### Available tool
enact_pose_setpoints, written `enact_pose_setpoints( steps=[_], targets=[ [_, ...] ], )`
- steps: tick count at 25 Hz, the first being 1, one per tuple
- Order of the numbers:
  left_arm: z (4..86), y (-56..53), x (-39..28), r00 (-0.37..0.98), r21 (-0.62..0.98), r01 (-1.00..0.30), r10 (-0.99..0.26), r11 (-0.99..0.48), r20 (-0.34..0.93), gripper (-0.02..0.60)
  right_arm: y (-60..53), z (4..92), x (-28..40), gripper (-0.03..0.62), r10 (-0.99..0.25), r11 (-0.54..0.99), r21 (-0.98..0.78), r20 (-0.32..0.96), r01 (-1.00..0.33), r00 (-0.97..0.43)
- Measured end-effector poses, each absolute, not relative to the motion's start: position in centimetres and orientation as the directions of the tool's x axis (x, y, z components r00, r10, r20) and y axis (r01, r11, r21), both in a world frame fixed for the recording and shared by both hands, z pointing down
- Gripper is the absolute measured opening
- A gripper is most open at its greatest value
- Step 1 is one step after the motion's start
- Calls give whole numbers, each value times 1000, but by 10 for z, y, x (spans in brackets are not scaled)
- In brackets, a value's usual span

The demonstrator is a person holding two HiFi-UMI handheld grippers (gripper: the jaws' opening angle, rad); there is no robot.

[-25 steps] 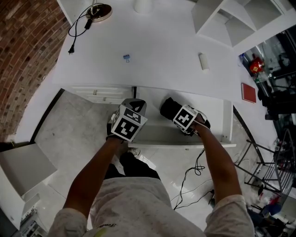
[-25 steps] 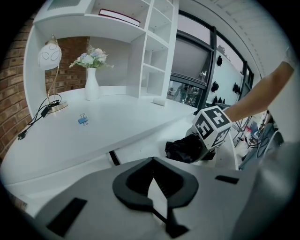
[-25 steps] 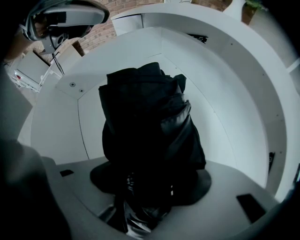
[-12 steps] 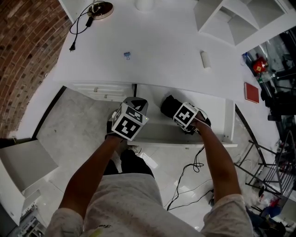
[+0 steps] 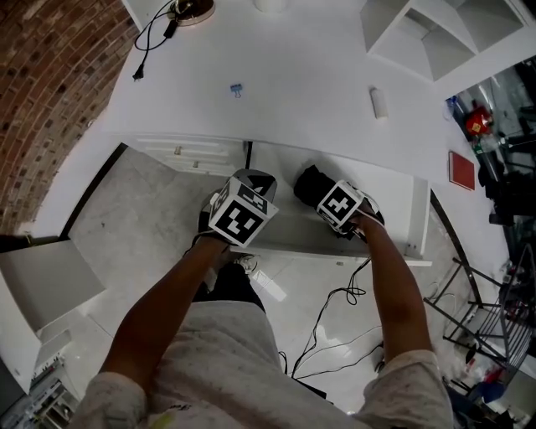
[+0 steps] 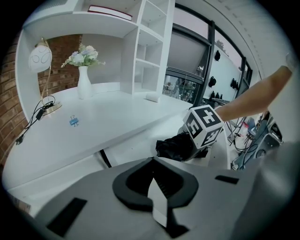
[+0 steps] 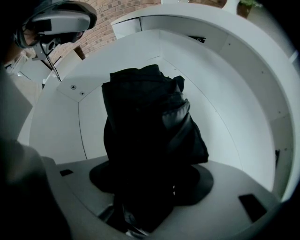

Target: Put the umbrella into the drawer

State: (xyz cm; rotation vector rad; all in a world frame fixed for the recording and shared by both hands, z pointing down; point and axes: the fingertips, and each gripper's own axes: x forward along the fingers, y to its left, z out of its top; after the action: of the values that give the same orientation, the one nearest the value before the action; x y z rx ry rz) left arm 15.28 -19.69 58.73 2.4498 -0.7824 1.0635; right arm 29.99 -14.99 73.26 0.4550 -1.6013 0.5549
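Fingers on the right gripper [image 5: 325,197] are clamped on the umbrella [image 7: 145,126], a folded black bundle, and its crumpled fabric bulges out ahead of them. The bundle sits inside the open drawer [image 5: 394,201], in its left half and towards the back wall. Whether the fabric touches the drawer floor is hard to say from here. In the right gripper view the umbrella points at a back corner of the drawer, with pale walls curving round it on both sides.

Over to the left gripper [image 6: 153,176]: fingers pressed together, nothing between them. It hangs by the drawer's left side, close to the front corner, just beside the right gripper but not touching it. Its camera looks across at the right gripper's marker cube and the dark fabric beyond it.

Up top, the desk [image 5: 301,92] carries a small blue clip [image 5: 236,88] left of the middle. A white cylinder [image 5: 379,102] lies towards the right edge. A lamp base [image 5: 191,8] stands at the back left corner, and its black cord [image 5: 155,46] trails along the left edge. A vase of flowers [image 6: 84,82] stands at the back, beside a white shelf unit [image 5: 427,33] on the back right corner.
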Motion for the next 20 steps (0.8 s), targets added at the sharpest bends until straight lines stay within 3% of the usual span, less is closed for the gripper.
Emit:
enact_pose_setpoints(
  steps=[20],
  targets=[
    [577,-203,147,575,101,-618,-361,-779,734,-3,-151,733,299,273,23,802,-84,994,-592,-110]
  ],
)
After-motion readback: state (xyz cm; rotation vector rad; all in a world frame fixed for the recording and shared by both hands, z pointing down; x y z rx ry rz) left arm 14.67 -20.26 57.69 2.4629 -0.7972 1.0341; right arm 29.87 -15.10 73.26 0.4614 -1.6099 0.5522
